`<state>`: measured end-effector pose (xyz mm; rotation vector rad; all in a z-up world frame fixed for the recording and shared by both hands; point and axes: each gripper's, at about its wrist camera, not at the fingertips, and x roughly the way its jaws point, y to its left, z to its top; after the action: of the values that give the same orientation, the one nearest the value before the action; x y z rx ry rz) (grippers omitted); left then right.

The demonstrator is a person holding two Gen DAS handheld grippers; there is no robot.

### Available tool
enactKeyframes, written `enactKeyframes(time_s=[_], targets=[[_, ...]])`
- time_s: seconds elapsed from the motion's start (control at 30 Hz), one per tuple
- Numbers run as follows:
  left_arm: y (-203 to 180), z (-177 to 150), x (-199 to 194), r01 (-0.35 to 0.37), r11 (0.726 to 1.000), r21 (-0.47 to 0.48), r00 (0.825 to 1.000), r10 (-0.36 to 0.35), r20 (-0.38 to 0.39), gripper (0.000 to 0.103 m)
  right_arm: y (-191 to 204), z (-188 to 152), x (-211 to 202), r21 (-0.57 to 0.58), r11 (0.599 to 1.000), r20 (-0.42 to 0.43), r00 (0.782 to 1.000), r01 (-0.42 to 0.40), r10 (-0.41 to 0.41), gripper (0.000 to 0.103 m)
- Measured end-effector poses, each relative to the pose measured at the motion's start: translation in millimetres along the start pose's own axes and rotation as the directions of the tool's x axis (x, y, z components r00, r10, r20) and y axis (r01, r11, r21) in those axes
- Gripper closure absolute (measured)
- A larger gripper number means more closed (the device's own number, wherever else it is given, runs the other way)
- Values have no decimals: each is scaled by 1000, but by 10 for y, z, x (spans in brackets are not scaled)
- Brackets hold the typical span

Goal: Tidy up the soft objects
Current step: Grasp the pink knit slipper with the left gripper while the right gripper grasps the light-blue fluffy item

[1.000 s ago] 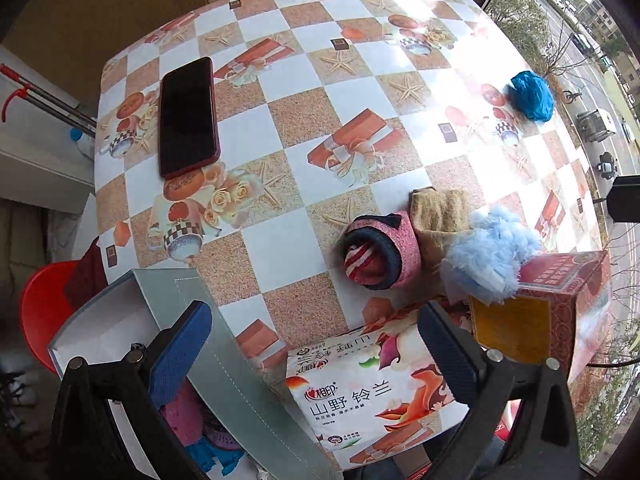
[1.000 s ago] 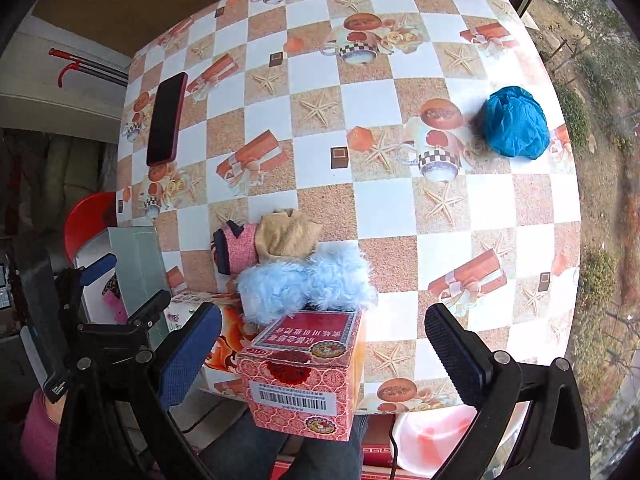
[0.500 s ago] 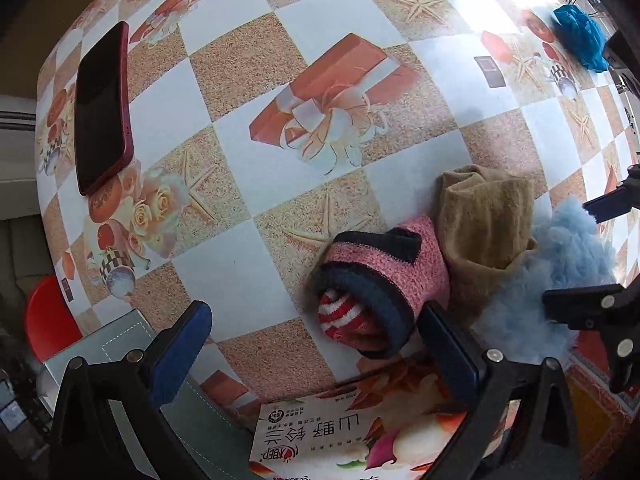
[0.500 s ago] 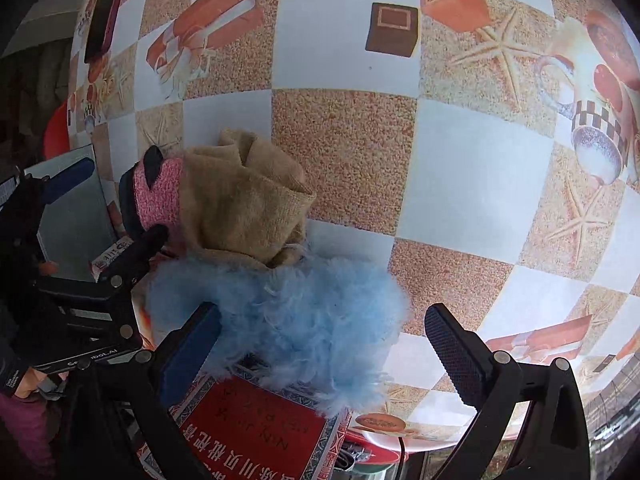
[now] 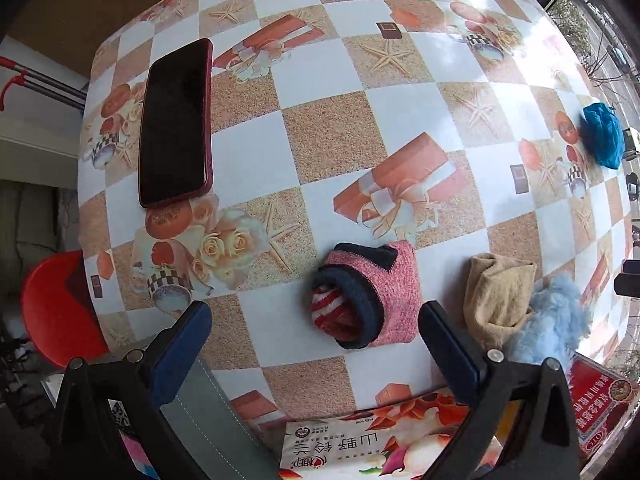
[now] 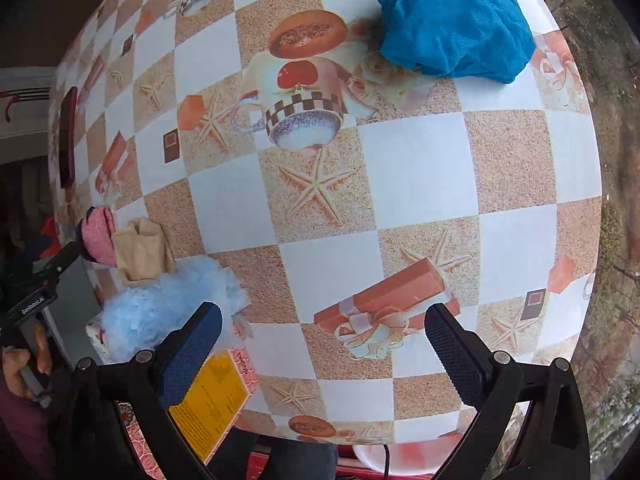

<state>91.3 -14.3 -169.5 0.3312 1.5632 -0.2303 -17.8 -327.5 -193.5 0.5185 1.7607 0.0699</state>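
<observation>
A pink knit sock roll with a navy cuff [image 5: 370,294] lies on the checkered table just ahead of my open, empty left gripper [image 5: 314,330]. Beside it on the right lie a tan folded cloth [image 5: 498,296] and a fluffy light-blue item [image 5: 554,326]. In the right wrist view the pink roll [image 6: 98,240], the tan cloth [image 6: 142,252] and the fluffy item [image 6: 168,308] sit at the left. My right gripper [image 6: 322,334] is open and empty over bare table. A crumpled teal cloth [image 6: 456,20] lies far ahead of it and also shows in the left wrist view [image 5: 604,136].
A dark phone in a red case [image 5: 176,124] lies at the table's left. A printed snack bag [image 5: 352,452], a red box [image 5: 600,400] and a grey open box [image 5: 224,428] stand at the near edge. A red stool [image 5: 56,308] is beside the table.
My left gripper pulled back and left, so the pink roll now lies centred between its fingers. My right gripper swung right, away from the fluffy item, toward the teal cloth.
</observation>
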Motion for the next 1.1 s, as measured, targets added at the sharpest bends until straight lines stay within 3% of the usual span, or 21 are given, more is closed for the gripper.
enactKeyframes(time_s=[0.07, 0.2, 0.3, 0.43, 0.47, 0.53, 0.57, 0.6, 0.63, 0.7, 0.83, 1.0, 1.1], targets=[[2, 36, 93, 18, 999, -28, 999, -19, -35, 0, 198, 23, 98, -47, 994, -55, 993, -102, 100, 1], [-11, 109, 285, 51, 996, -68, 996, -56, -70, 0, 625, 118, 441, -132, 986, -166, 983, -106, 83, 1], [-2, 131, 419, 56, 994, -96, 994, -65, -88, 0, 643, 196, 720, -60, 982, -272, 950, -177, 155, 1], [16, 143, 578, 56, 989, -138, 991, -72, -112, 0, 643, 219, 852, 21, 968, -324, 914, -250, 243, 1], [23, 142, 611, 57, 988, -143, 990, -74, -118, 1, 671, 223, 854, 22, 966, -329, 911, -257, 250, 3], [29, 147, 672, 53, 988, -147, 988, -73, -133, 5, 774, 211, 859, 25, 963, -330, 907, -269, 262, 26], [28, 150, 700, 53, 988, -147, 987, -75, -143, 8, 799, 203, 862, 34, 958, -323, 903, -286, 281, 48], [33, 157, 736, 51, 988, -144, 985, -74, -154, 10, 791, 191, 842, 46, 952, -307, 903, -303, 302, 58], [29, 164, 770, 42, 989, -141, 984, -66, -167, 10, 791, 181, 811, 55, 949, -282, 906, -312, 314, 62], [42, 183, 791, 51, 988, -145, 982, -76, -172, 14, 694, 187, 685, 78, 942, -214, 917, -327, 336, 85], [-140, 187, 753, 65, 994, -88, 985, -78, -154, 29, 301, 156, 361, 123, 947, -64, 950, -297, 306, 85], [-312, 199, 694, 75, 997, -27, 990, -78, -117, 73, -137, 68, 10, 134, 983, 83, 990, -126, 116, 85], [-345, 156, 632, 51, 999, -19, 995, -52, -81, 74, -239, 1, -65, 131, 988, 141, 988, -77, 59, 85]])
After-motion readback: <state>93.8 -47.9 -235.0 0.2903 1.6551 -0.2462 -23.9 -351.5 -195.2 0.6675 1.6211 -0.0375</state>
